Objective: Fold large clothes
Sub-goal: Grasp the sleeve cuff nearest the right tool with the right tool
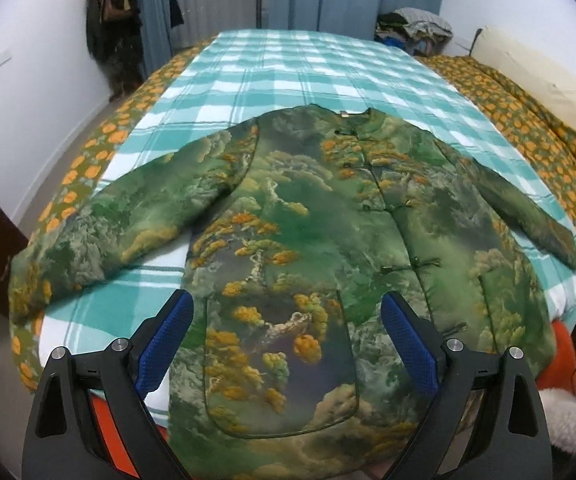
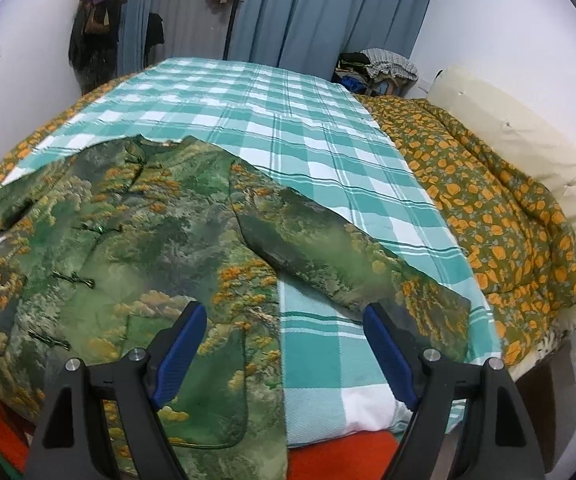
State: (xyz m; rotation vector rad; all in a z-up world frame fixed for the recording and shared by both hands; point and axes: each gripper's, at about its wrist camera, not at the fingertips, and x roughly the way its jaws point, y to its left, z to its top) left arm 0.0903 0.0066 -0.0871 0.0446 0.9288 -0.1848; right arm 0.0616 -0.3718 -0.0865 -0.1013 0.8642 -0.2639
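Left tool (image 1: 288,316) spread apart, right tool (image 2: 284,326) likewise, green landscape-print jacket (image 1: 307,240) flat on checked bedspread (image 1: 288,68), no legible writing

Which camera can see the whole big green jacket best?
The left wrist view. There the green jacket lies spread on the checked blanket with collar, both sleeves and front buttons showing. The right wrist view cuts off its far side, showing mainly one sleeve.

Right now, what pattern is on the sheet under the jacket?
Teal-and-white plaid on the sheet, clearest in the right wrist view; the jacket lies on it.
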